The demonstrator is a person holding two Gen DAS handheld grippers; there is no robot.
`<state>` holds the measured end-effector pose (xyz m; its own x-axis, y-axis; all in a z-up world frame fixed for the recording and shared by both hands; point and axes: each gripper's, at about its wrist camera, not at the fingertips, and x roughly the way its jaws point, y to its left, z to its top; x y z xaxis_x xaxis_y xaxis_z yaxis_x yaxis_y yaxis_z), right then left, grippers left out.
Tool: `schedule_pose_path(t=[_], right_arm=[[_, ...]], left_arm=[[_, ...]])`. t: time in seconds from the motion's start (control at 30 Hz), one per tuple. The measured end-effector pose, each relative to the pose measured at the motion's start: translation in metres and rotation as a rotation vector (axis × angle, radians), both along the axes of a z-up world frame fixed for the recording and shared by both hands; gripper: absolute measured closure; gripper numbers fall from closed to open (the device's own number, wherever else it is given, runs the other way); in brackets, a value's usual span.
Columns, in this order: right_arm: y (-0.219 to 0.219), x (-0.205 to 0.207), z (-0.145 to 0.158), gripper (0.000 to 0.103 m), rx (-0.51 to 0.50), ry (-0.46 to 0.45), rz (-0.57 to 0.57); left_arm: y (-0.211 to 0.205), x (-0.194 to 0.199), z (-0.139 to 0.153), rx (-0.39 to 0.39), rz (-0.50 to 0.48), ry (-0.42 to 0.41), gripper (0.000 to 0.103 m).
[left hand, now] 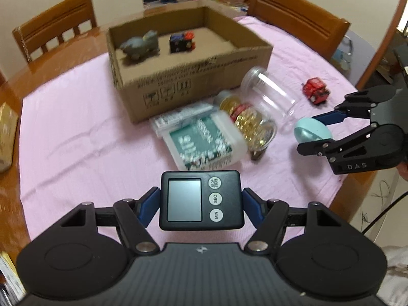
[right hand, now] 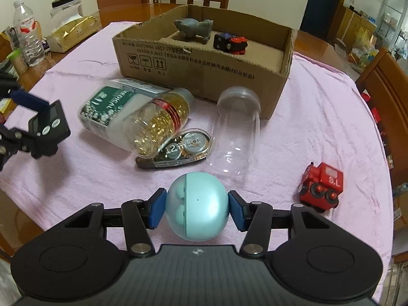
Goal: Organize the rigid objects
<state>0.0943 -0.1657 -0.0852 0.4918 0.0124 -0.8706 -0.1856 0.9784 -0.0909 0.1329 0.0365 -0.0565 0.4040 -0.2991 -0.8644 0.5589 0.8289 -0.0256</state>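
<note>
Tongs on the left [left hand: 201, 205] pinch a black timer [left hand: 201, 200]; right tongs [right hand: 196, 210] pinch a blue egg [right hand: 197, 206] above the counter [right hand: 76, 193].

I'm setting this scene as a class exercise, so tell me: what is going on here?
A person is tidying objects into a cardboard box on a pink-covered table. The left gripper is shut on a black digital timer, and the right gripper is shut on a teal egg-shaped case. A grey toy animal and a black toy vehicle already sit in the box. Jars, a correction tape dispenser and a red toy train lie on the cloth.
</note>
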Motion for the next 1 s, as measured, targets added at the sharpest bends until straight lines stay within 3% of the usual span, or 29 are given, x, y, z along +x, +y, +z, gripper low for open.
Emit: schedule_pose_path(t=[0.27, 0.53, 0.73, 1.0], right_arm=[[-0.006, 0.012, 0.044, 0.045, 0.017, 0.013, 0.111], [-0.017, 0.045, 0.083, 0.045, 0.041, -0.04, 0.176], [-0.023, 0.077, 0.101, 0.045, 0.045, -0.097, 0.221], [-0.033, 0.117, 0.113, 0.045, 0.033, -0.151, 0.257]], left_arm=[[-0.006, 0.018, 0.044, -0.003, -0.013, -0.061, 0.034], [-0.025, 0.061, 0.071, -0.045, 0.004, -0.162, 0.034], [-0.038, 0.104, 0.073, -0.07, 0.05, -0.191, 0.034], [-0.054, 0.156, 0.057, -0.029, 0.111, -0.202, 0.034]])
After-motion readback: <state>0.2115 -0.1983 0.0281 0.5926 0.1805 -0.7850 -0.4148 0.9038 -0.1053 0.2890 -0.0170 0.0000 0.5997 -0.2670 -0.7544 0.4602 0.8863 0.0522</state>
